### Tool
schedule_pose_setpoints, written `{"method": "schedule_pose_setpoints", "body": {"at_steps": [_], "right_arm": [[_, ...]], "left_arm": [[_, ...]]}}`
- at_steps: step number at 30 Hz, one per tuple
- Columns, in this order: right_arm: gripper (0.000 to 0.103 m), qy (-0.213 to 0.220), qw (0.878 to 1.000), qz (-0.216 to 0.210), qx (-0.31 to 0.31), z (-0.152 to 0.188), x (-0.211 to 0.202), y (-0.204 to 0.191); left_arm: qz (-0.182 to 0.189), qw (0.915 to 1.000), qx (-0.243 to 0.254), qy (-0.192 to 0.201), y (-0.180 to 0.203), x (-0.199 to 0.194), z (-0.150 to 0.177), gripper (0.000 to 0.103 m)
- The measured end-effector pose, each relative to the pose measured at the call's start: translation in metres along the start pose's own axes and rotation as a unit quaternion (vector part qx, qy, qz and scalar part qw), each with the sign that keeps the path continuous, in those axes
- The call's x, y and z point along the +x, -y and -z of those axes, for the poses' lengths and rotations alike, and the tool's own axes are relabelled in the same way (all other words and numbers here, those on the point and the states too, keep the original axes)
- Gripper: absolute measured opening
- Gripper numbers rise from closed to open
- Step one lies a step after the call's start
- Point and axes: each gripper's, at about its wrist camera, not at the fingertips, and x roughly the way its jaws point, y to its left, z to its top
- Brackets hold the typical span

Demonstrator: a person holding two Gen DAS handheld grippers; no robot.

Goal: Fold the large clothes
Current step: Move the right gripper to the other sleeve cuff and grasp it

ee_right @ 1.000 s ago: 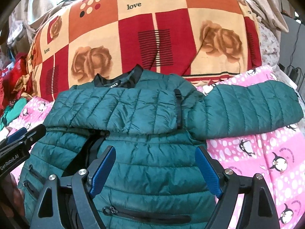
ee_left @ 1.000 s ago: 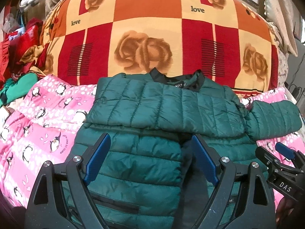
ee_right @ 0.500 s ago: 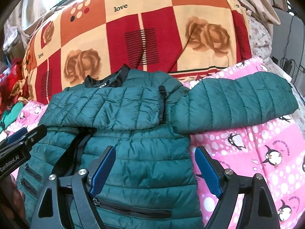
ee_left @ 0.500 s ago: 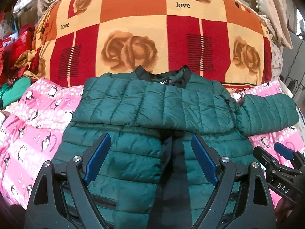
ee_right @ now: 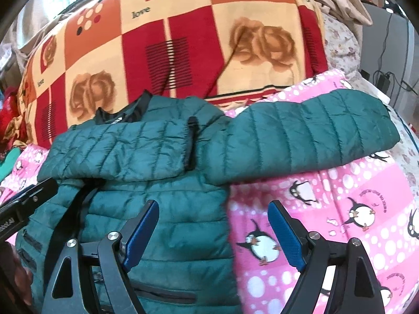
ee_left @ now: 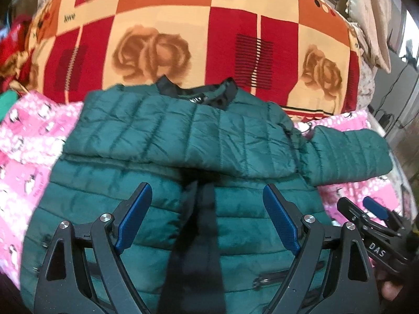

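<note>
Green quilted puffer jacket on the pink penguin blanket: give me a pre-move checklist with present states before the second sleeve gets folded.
1. Green quilted puffer jacket lying flat, front up: ok.
2. One sleeve folded across the chest: ok.
3. Other sleeve folded in: not ok, it lies out on the pink penguin blanket.
4. Left gripper open, empty: ok.
5. Right gripper open, empty: ok.
6. Jacket hem straight: cannot tell.

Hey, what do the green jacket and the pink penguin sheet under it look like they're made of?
The green jacket looks like thin synthetic shell, probably nylon or polyester, over padding: stitched puffy channels and a slight sheen. The pink penguin sheet looks like soft matte printed fabric, maybe fleece or cotton; the weave is too blurred to tell.
</note>
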Motion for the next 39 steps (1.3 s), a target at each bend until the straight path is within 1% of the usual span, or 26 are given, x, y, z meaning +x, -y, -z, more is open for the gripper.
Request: {"method": "schedule_pose_setpoints", "body": {"at_steps": [2,4,8,13,17,19,24,27,31,36,39], "right_arm": [[0.083,0.001,1.0,0.009,0.005,-0.003,0.001,0.011],[0.083,0.002,1.0,0.018,0.009,-0.006,0.003,0.019],[0.083,0.002,0.999,0.035,0.016,-0.012,0.007,0.04],[0.083,0.0,0.998,0.058,0.039,-0.021,0.015,0.074],[0.083,0.004,0.994,0.08,0.074,-0.031,0.021,0.111],[0.083,0.006,0.991,0.098,0.09,-0.038,0.023,0.131],[0.083,0.021,0.98,0.127,0.152,-0.055,0.027,0.186],[0.083,0.025,0.973,0.134,0.187,-0.064,0.033,0.214],[0.083,0.016,0.965,0.138,0.221,-0.072,0.046,0.243],[0.083,0.011,0.961,0.13,0.243,-0.081,0.065,0.266],[0.082,0.027,0.962,0.114,0.248,-0.084,0.069,0.271]], "left_arm": [[0.014,0.9998,-0.016,-0.007,-0.002,0.004,0.0,0.087],[0.016,0.9995,-0.026,-0.011,-0.004,0.006,-0.001,0.087],[0.012,0.9992,-0.033,-0.016,-0.01,0.01,-0.003,0.087],[-0.001,0.9995,-0.027,-0.015,-0.016,0.012,-0.003,0.087],[-0.004,0.9994,-0.027,-0.021,-0.02,0.016,-0.001,0.087],[-0.005,0.9994,-0.026,-0.023,-0.021,0.018,0.0,0.087],[-0.008,0.9996,-0.02,-0.02,-0.021,0.019,0.001,0.087],[-0.011,0.9996,-0.017,-0.02,-0.021,0.021,0.0,0.087],[-0.014,0.9996,-0.014,-0.022,-0.022,0.024,-0.002,0.087],[-0.022,0.9993,-0.014,-0.029,-0.026,0.032,-0.003,0.087],[-0.025,0.9991,-0.014,-0.031,-0.028,0.035,-0.003,0.087]]}}
